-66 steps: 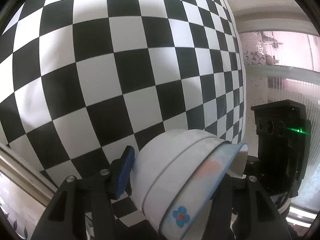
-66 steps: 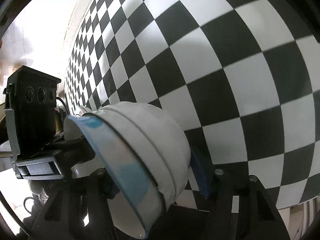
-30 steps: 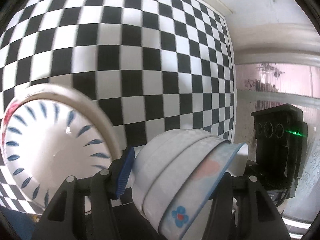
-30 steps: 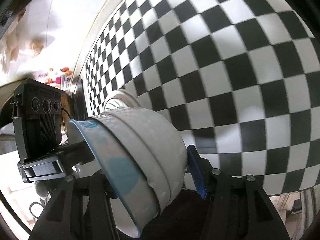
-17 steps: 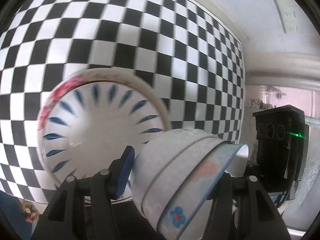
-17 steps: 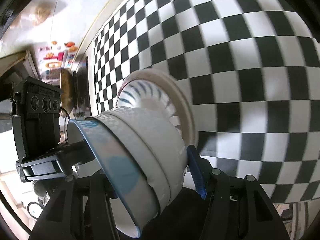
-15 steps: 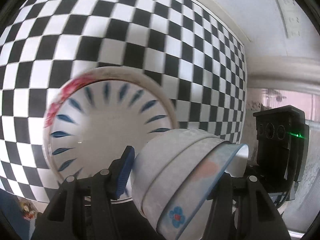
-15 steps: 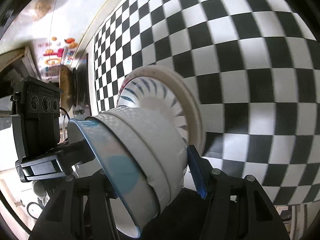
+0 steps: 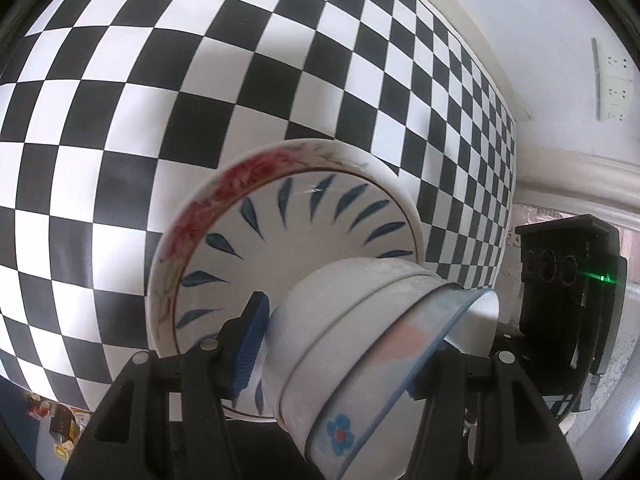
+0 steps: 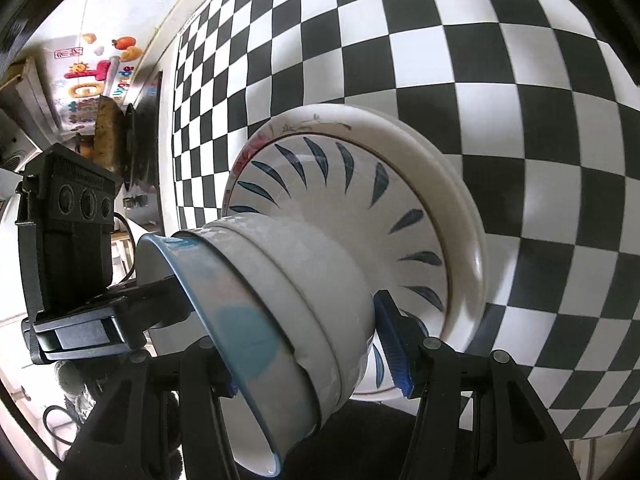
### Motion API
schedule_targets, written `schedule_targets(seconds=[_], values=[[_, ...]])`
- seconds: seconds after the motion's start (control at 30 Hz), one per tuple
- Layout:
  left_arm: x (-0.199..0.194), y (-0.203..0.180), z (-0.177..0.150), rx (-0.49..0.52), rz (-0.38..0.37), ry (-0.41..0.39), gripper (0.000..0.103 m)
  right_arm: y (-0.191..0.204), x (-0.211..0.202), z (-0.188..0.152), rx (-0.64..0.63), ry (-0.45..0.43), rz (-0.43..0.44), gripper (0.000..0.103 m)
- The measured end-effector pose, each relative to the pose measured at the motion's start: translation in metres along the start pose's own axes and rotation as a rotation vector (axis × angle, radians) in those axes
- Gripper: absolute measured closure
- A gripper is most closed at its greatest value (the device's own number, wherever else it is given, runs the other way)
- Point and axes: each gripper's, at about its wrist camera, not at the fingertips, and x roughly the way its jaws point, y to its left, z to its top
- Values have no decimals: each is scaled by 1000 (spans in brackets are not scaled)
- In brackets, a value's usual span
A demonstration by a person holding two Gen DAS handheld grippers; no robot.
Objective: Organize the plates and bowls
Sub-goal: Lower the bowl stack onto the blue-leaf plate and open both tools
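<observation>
A tilted stack of nested white bowls (image 9: 360,320), the innermost with a blue rim and a small blue flower, hangs between both grippers. My left gripper (image 9: 340,348) is shut on the stack, its blue pad (image 9: 252,340) pressed to the stack's base. My right gripper (image 10: 308,352) is shut on the same stack (image 10: 288,292) from the other side. Just beyond and below the stack sits a wide bowl with blue leaf strokes (image 9: 304,232) (image 10: 348,200), nested in a red-flowered dish (image 9: 240,180) (image 10: 452,184). The stack hides the wide bowl's near part.
A black-and-white checked tablecloth (image 9: 160,80) (image 10: 480,60) covers the table. Its far edge meets a white wall with sockets (image 9: 614,80). Beyond the table's end stand a colourful box (image 10: 88,80) and dark clutter (image 10: 136,148).
Both grippers have carried the stack across the table. The wide leaf-patterned bowl came into view from the side and now lies right behind the stack. Both grips are unchanged.
</observation>
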Motion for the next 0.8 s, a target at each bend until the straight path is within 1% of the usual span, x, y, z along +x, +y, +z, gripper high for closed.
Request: schedule_targets(seconds=[0.37,0.57,0.8], values=[[3,7,6,-13,-4,-4,50,1,1,8,-18,10,-48,46],[1,10,8,-26,-24,0,50,1,0,11,-16,10,-56,46],[0,13,5,-39,-26,-5,51,11,-1,9,-34,-1,-104,46]])
